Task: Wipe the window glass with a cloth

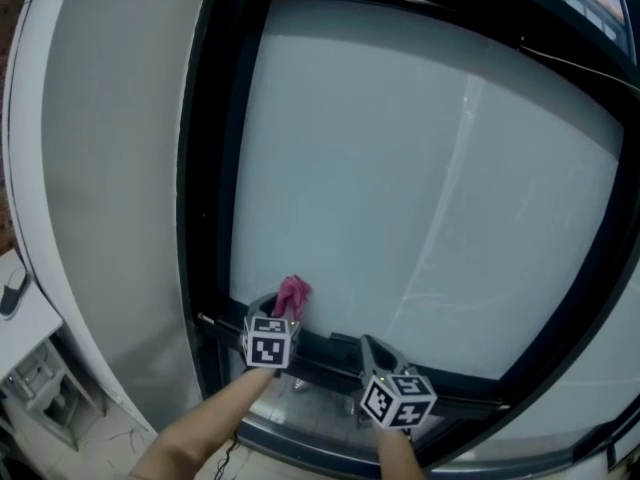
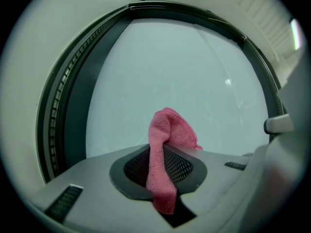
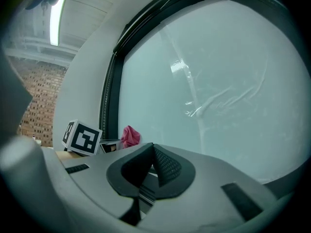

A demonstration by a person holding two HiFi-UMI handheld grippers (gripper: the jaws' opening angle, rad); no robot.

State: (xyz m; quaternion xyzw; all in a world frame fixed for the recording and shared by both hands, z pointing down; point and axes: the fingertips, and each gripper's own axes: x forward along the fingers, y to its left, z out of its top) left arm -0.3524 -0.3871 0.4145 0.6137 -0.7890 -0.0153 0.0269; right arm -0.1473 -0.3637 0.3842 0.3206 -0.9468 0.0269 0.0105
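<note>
Left gripper (image 1: pixel 283 316) with pink cloth (image 1: pixel 293 293) near window glass (image 1: pixel 400 168)

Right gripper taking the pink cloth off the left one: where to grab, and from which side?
Take the bunched fold of the pink cloth that sticks out past the jaws of the left gripper, toward the window glass. Probably come in from the right, jaws opened first: the right gripper is shut now. The tail behind the jaws is thin and boxed in.

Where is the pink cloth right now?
The pink cloth is pinched in the left claw, low in the head view by the bottom-left corner of the window glass, left of the right claw.
</note>
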